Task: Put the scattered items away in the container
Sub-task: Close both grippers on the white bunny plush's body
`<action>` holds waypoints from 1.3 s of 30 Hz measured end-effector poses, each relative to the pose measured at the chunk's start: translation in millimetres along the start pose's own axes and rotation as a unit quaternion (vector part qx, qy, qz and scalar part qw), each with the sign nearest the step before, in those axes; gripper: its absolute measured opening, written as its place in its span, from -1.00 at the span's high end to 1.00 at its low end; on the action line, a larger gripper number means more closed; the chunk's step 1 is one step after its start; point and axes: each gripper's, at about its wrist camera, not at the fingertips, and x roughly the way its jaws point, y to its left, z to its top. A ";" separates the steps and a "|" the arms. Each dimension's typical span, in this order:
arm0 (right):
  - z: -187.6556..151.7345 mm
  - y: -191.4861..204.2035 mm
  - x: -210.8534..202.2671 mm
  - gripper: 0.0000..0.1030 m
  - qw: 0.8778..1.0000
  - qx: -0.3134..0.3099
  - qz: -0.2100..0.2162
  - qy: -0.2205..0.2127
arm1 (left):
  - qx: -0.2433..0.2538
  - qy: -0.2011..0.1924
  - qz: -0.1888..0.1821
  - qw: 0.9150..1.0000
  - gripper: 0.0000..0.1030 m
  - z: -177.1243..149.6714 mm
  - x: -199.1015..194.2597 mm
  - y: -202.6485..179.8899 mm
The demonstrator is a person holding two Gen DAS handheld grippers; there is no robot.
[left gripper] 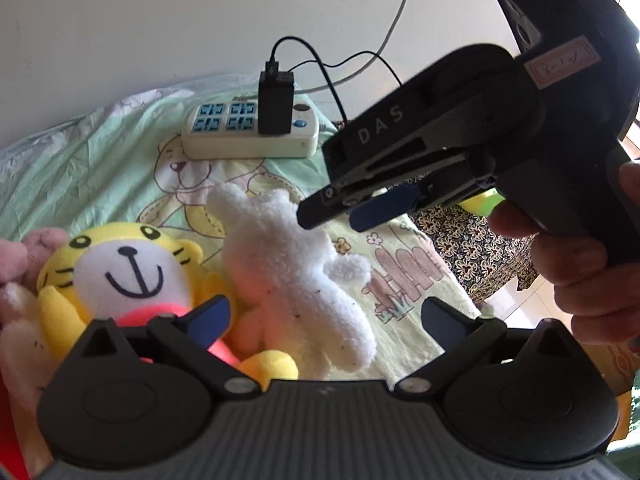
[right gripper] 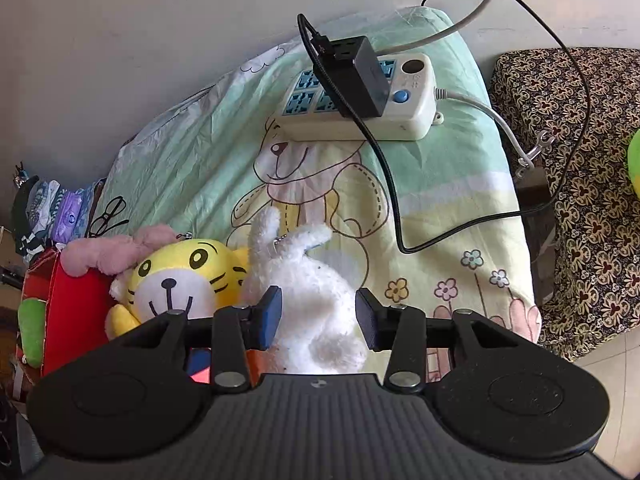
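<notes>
The right gripper [left gripper: 340, 216] reaches in from the right, held by a hand [left gripper: 580, 264] wrapped round its black grip, and tilts down so its fingers hang just above the white rabbit [left gripper: 296, 276]. In the right wrist view its fingers stand apart on either side of the rabbit's body, released, with a gap between each pad and the plush. The left gripper [left gripper: 326, 318] sits low and near, also spread wide and empty, its left finger over the tiger's [left gripper: 132, 268] red bib.

Three plush toys lie together: one white rabbit [right gripper: 308, 288] face down with ears pointing up the bed, one yellow tiger [right gripper: 180, 276] touching its left side, and one pink plush [right gripper: 116, 250] behind the tiger. A red container [right gripper: 76, 312] stands at the far left beside them; the tiger leans against its edge. One pair of glasses [right gripper: 106, 216] lies further back.

The surface is a bed covered by a pale green sheet [right gripper: 192, 152] printed with a bear and flowers. One power strip [right gripper: 360, 100] rests near the white wall [right gripper: 140, 40], one black charger [right gripper: 352, 76] plugged in, its cable [right gripper: 392, 184] trailing across the sheet. A patterned brown seat [right gripper: 580, 200] stands on the right.
</notes>
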 end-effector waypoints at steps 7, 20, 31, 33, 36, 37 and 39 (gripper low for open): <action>-23.9 -0.4 7.7 0.14 0.998 0.009 0.040 0.042 | 0.028 0.018 -0.028 0.999 -0.95 -19.2 -6.1 0.0; -11.2 -18.3 8.3 -0.12 0.999 0.035 0.018 -0.011 | 0.042 0.030 -0.022 0.998 -0.93 4.7 27.7 -3.8; -22.7 -30.1 13.5 -0.14 0.994 0.075 0.078 0.010 | 0.016 0.045 -0.022 0.999 -0.18 -3.4 43.5 8.8; -27.4 -29.3 5.6 -0.10 0.994 0.076 0.078 0.005 | 0.011 0.044 -0.032 0.998 -0.06 -4.3 36.5 9.5; -35.9 -31.6 -10.7 -0.08 0.992 0.094 0.089 -0.013 | 0.015 0.035 -0.040 0.998 -0.06 -4.4 25.2 5.6; -38.5 -32.9 -16.0 -0.07 0.990 0.103 0.089 -0.019 | 0.018 0.030 -0.042 0.999 -0.05 -4.1 21.9 3.5; -44.5 -33.7 -29.1 -0.06 0.988 0.118 0.096 -0.038 | 0.020 0.017 -0.047 0.999 -0.05 -3.9 11.4 -1.4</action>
